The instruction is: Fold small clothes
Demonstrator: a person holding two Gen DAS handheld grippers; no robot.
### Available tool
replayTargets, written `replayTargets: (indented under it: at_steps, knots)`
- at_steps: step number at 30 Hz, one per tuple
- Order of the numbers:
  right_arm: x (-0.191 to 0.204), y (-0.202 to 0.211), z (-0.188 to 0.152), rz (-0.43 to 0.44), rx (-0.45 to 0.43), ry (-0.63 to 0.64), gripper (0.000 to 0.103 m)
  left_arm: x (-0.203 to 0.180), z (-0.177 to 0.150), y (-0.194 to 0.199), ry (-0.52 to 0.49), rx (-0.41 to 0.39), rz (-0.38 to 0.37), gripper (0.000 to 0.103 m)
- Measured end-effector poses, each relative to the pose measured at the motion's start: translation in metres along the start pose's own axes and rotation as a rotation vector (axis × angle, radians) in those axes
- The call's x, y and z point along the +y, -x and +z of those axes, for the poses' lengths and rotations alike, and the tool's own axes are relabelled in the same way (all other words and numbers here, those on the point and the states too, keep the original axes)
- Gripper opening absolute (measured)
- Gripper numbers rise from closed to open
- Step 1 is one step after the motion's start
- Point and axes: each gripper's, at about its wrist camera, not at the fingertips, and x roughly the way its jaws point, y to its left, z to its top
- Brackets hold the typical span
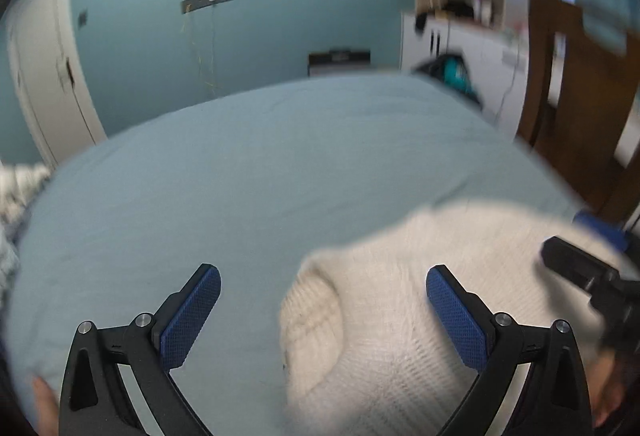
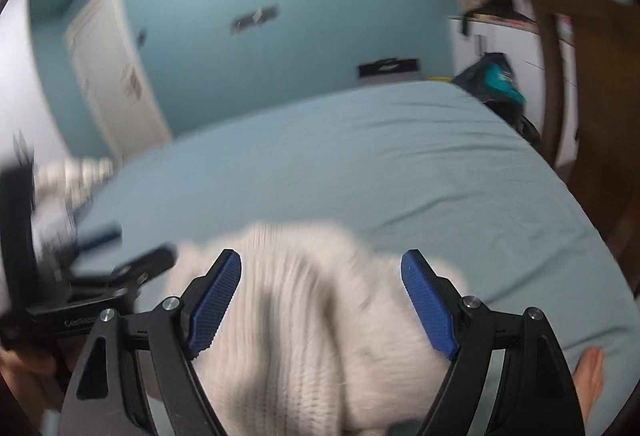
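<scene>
Right now you look to be at the approach, not yet the fold: the white knit garment [image 1: 420, 316] lies bunched on the blue bedsheet [image 1: 240, 176] near its front edge. Your left gripper [image 1: 324, 316] and right gripper [image 2: 320, 302] both hang above it with fingers spread wide, empty. Next you'd need an edge or corner to pinch (motion blur hides hems and sleeves). Its near side is cut off below.

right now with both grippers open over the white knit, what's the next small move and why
Probably lower the right gripper and close on the white knit garment. It lies bunched on the blue bedsheet, with its fingers open on either side. The left gripper is also open, holding nothing.
</scene>
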Motion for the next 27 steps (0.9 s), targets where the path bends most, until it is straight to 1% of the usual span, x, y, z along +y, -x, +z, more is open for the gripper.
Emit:
replayTargets:
  at_steps: [1,2,3,4,5,6,8,10,11,12,13,15,16,17,18,19,21,22,23,24,25,26,27]
  knots:
    - [0.0,-0.014,-0.011,-0.052,0.032,0.049,0.08,-0.008,-0.01,-0.015,-0.02,0.046,0.024,0.103]
    - [-0.014,-0.016,-0.026,-0.071,0.053,0.072,0.082,-0.009,-0.017,-0.023,0.005,0.049,0.014,0.103]
    - [-0.022,-0.024,-0.033,-0.076,0.077,0.085,0.088,-0.007,-0.023,-0.028,0.037,0.057,-0.006,0.103]
    - [-0.042,-0.024,-0.036,-0.059,0.092,0.068,0.095,-0.006,-0.025,-0.033,0.064,0.074,-0.027,0.103]
    - [-0.057,-0.026,-0.038,-0.019,0.1,0.022,0.097,-0.005,-0.028,-0.038,0.099,0.103,-0.056,0.103]
    - [-0.073,-0.029,-0.039,0.022,0.128,-0.02,0.099,-0.007,-0.028,-0.039,0.105,0.112,-0.061,0.103]
    - [-0.084,-0.033,-0.032,0.054,0.142,-0.045,0.099,-0.018,-0.028,-0.039,0.048,0.094,-0.023,0.103]
    - [-0.092,-0.034,-0.023,0.056,0.134,-0.042,0.1,-0.021,-0.026,-0.038,0.018,0.082,-0.008,0.103]
    - [-0.093,-0.033,-0.018,0.056,0.133,-0.056,0.1,-0.018,-0.025,-0.038,0.032,0.088,-0.025,0.103]
    - [-0.081,-0.03,-0.024,0.062,0.137,-0.076,0.101,-0.015,-0.022,-0.037,0.047,0.093,-0.046,0.103]
    - [-0.078,-0.037,-0.024,0.074,0.157,-0.113,0.102,-0.007,-0.019,-0.034,0.071,0.095,-0.089,0.103]
    - [-0.087,-0.037,-0.014,0.099,0.229,-0.168,0.102,0.004,-0.014,-0.029,0.094,0.111,-0.145,0.103]
    - [-0.088,-0.036,-0.012,0.119,0.288,-0.195,0.102,0.008,-0.012,-0.027,0.093,0.126,-0.156,0.103]
    - [-0.087,-0.038,-0.008,0.146,0.335,-0.226,0.102,0.012,-0.009,-0.023,0.083,0.142,-0.15,0.103]
    - [-0.098,-0.032,0.003,0.19,0.352,-0.271,0.102,0.014,-0.006,-0.019,0.071,0.146,-0.137,0.103]
    - [-0.104,-0.026,0.003,0.217,0.333,-0.305,0.102,0.016,-0.001,-0.015,0.056,0.142,-0.113,0.103]
    - [-0.126,-0.007,0.02,0.23,0.271,-0.354,0.102,0.022,0.005,-0.004,0.01,0.122,-0.078,0.103]
    - [-0.133,-0.002,0.022,0.231,0.264,-0.355,0.102,0.026,0.009,0.001,-0.02,0.109,-0.064,0.103]
    - [-0.142,-0.001,0.026,0.238,0.274,-0.348,0.102,0.031,0.006,0.008,-0.039,0.105,-0.051,0.103]
    - [-0.15,-0.002,0.03,0.246,0.293,-0.343,0.102,0.039,0.007,0.009,-0.056,0.117,-0.039,0.103]
    - [-0.158,-0.004,0.033,0.259,0.319,-0.344,0.102,0.045,0.008,0.007,-0.059,0.137,-0.041,0.103]
    - [-0.164,-0.008,0.033,0.269,0.342,-0.351,0.102,0.056,0.009,0.001,-0.05,0.171,-0.065,0.103]
    - [-0.17,-0.011,0.03,0.285,0.37,-0.366,0.102,0.065,0.009,-0.004,-0.022,0.189,-0.099,0.103]
